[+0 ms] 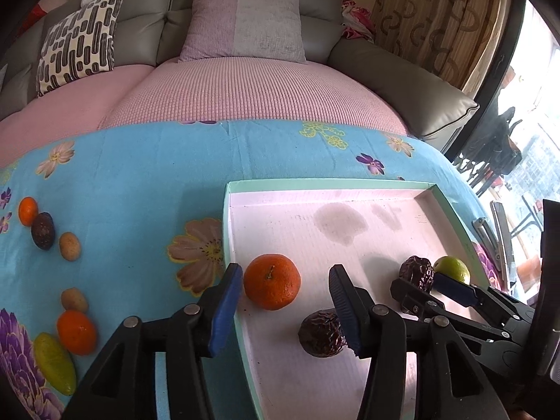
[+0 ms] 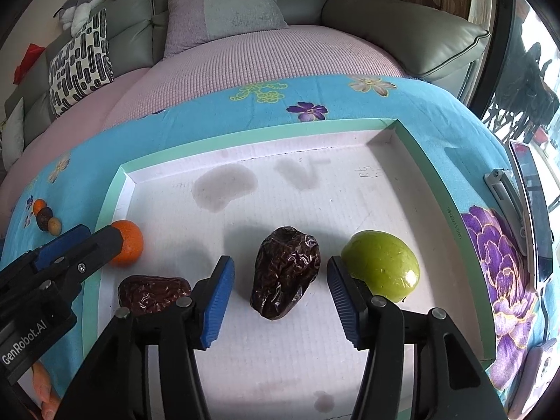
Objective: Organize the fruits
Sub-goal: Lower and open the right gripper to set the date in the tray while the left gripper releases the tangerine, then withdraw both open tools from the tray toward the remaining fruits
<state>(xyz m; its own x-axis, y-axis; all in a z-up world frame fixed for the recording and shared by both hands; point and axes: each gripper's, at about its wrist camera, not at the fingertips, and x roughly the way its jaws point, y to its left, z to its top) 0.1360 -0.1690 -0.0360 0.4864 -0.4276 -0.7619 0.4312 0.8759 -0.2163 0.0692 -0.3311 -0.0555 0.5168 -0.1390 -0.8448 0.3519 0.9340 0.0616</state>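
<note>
Right tool [image 2: 280, 283] held wide open, empty, straddling date [image 2: 285, 276] in tray [image 2: 245, 140]; lime [image 2: 381, 266] just right. Left tool [image 1: 285, 297] open, empty, around orange [image 1: 272, 281], tray's left edge. Date judged light, soft, wrinkled, possibly sticky; best gripped gently across middle.

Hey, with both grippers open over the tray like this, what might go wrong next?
1. The right gripper straddles a wrinkled date with the green fruit right beside one finger; closing could nudge it away.
2. The left gripper sits near the orange by the tray wall; it might bump it.
</note>
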